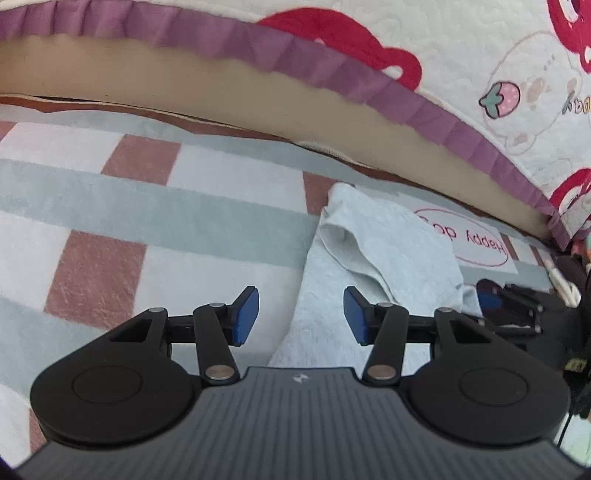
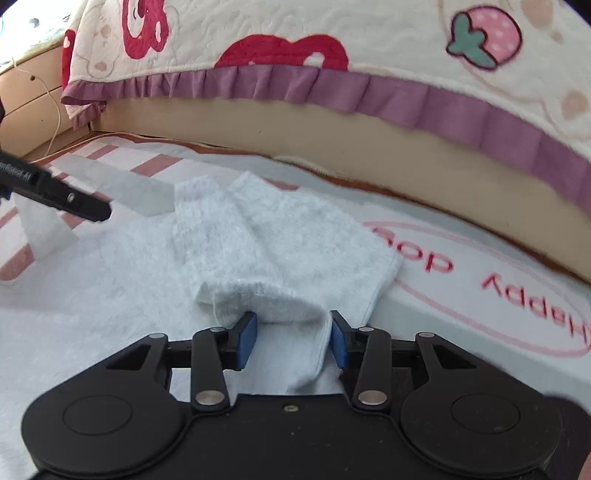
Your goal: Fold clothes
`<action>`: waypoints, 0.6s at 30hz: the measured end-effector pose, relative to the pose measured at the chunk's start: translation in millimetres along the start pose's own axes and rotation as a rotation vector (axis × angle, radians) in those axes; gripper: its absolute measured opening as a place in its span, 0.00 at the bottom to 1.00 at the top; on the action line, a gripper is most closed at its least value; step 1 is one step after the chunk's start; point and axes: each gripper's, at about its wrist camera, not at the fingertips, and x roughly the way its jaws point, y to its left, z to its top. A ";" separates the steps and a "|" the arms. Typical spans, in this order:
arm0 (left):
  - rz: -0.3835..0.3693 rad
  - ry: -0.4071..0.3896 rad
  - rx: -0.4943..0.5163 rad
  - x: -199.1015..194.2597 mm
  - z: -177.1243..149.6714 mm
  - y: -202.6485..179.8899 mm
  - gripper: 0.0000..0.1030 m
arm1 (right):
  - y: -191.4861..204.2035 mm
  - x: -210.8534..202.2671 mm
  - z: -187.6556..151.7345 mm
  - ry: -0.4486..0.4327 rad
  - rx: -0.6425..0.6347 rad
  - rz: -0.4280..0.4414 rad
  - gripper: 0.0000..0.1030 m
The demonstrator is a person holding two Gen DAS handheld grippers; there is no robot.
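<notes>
On the checked blanket (image 1: 110, 206), both claws wide, right claw (image 2: 293, 339) astride pale garment (image 2: 258, 243).

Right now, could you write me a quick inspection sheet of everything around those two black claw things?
Surface: checked mat, pink, grey and white, with a "Happy day" oval.
Job's things: pale blue garment lying rumpled on the mat, partly folded over itself.
Clutter: nothing seen.
Grippers: left gripper open above the garment's edge, holding nothing; right gripper open with a fold of the garment between its pads, not clamped.
Cables: thin cord hanging by the drawers; dark wire at the left view's right edge.
Surroundings: bed side with a purple-frilled quilt showing strawberries.
</notes>
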 end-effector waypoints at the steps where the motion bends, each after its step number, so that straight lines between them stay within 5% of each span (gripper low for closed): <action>1: 0.007 -0.009 0.034 0.4 -1.3 -4.1 0.47 | -6.1 0.3 3.2 -0.009 0.047 -0.001 0.11; 5: -0.016 -0.059 0.077 2.2 -3.7 -14.6 0.47 | -50.4 1.9 7.3 -0.038 0.392 -0.024 0.04; 10: -0.011 -0.066 0.091 2.4 -3.1 -21.8 0.47 | -92.2 -13.8 -9.6 -0.054 0.647 -0.067 0.07; 13: 0.005 -0.054 0.127 0.6 1.1 -30.0 0.49 | -97.8 -56.6 -33.5 -0.062 0.613 -0.142 0.13; 18: -0.073 -0.047 0.151 -5.1 5.4 -49.5 0.49 | -107.2 -128.1 -73.4 -0.075 0.556 -0.266 0.31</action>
